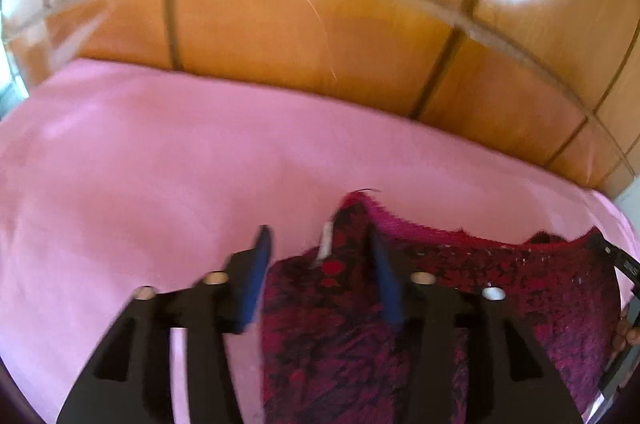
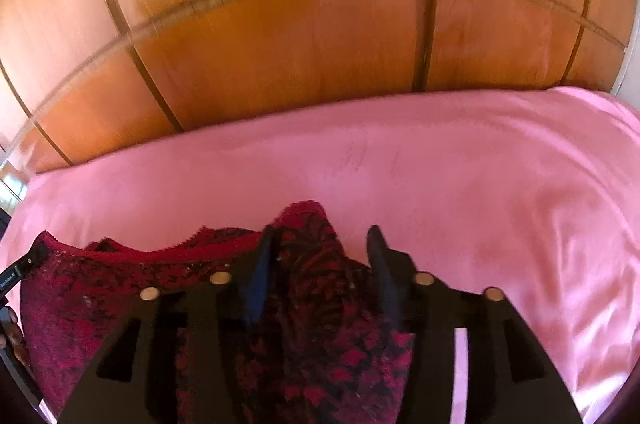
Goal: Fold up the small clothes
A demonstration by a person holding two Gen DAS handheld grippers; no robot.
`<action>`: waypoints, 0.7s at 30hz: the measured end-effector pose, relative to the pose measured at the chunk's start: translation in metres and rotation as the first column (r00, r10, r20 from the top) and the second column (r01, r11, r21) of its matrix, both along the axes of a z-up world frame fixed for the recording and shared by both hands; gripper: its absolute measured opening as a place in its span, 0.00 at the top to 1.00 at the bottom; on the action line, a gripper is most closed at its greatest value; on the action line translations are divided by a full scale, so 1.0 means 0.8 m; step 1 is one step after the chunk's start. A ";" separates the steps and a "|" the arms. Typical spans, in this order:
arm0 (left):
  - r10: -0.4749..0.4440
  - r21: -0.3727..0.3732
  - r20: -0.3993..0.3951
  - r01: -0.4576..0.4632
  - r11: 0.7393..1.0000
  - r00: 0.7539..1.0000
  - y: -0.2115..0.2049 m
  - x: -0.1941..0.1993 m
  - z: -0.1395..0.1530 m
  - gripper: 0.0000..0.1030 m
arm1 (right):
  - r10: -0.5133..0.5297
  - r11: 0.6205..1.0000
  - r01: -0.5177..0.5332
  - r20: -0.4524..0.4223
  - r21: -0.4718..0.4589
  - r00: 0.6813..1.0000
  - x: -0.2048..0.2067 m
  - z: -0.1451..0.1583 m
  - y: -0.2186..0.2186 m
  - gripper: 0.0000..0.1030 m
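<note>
A small red-and-black patterned knit garment (image 1: pixel 500 288) lies on the pink bedcover (image 1: pixel 160 164). In the left wrist view my left gripper (image 1: pixel 320 256) is open, its blue-padded fingers (image 1: pixel 256 280) standing either side of the garment's left corner, which rises between them. In the right wrist view the same garment (image 2: pixel 100 288) stretches to the left, and my right gripper (image 2: pixel 320 256) is open with the garment's right corner between its fingers (image 2: pixel 260 276). Neither gripper's fingers press the cloth. The frames are blurred.
A wooden panelled wardrobe (image 1: pixel 320 24) stands behind the bed, also in the right wrist view (image 2: pixel 300 44). The pink bedcover (image 2: pixel 500 184) spreads wide to the right of the garment. The other gripper and a hand show at the frame edge (image 1: pixel 624 324).
</note>
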State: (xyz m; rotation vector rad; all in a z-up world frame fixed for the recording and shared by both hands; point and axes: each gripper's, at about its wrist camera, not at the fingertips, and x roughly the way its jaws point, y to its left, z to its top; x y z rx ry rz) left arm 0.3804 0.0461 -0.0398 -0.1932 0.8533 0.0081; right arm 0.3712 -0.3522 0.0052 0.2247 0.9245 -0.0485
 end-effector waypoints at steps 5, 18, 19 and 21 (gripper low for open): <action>-0.011 -0.041 0.036 0.012 0.999 0.999 0.021 -0.058 0.015 0.47 | 0.015 0.994 -0.021 0.058 0.105 0.998 -0.072 0.027 -0.020 0.46; -0.177 -0.321 0.013 0.172 0.931 0.984 0.056 -0.263 -0.048 0.47 | 0.080 0.965 -0.066 -0.044 0.255 0.996 -0.262 -0.026 -0.036 0.45; -0.186 -0.321 0.007 0.178 0.930 0.983 0.050 -0.268 -0.055 0.47 | 0.080 0.967 -0.066 -0.047 0.247 0.996 -0.263 -0.029 -0.035 0.47; -0.194 -0.354 -0.016 0.176 0.918 0.981 0.041 -0.270 -0.067 0.59 | 0.063 0.973 -0.049 -0.054 0.223 0.997 -0.265 -0.029 -0.032 0.58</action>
